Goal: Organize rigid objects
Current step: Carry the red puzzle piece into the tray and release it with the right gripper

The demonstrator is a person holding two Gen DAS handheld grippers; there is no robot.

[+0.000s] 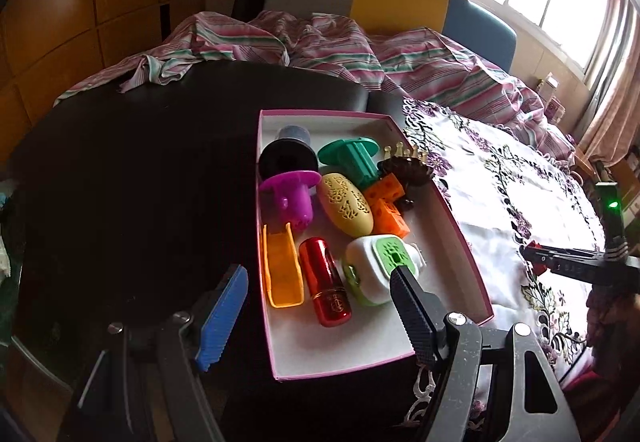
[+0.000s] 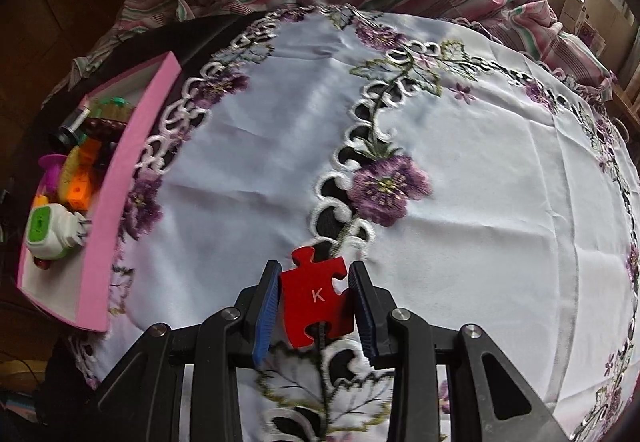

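Step in hand, as judged: transfer of a collected piece to the container. The right gripper [image 2: 314, 306] is pinched on a red puzzle piece [image 2: 316, 298] marked K, one pad on each side edge, with the piece apparently lifted clear of the embroidered white tablecloth [image 2: 460, 170]. The pink box [image 2: 120, 178] stands off to that gripper's left, partly on the cloth and partly on the dark table [image 1: 132, 182]. The left gripper [image 1: 320, 310] hangs over the near end of the box with its jaws spread and nothing between them; one pad sits outside the left wall, the other above the box interior. The box already holds a red cylinder [image 1: 326, 280], a white and green case [image 1: 380, 266], an orange scoop [image 1: 282, 270], a yellow oval shell [image 1: 348, 208], orange blocks [image 1: 386, 210], a magenta funnel shape [image 1: 290, 196] and a green one [image 1: 352, 156]. The next move calls for carrying the piece sideways over the pink wall and releasing it above the bare floor at the near end, clear of the left gripper's pads. Risk, as judged: the thin piece may pivot in an edge grip, so a level carry is advised
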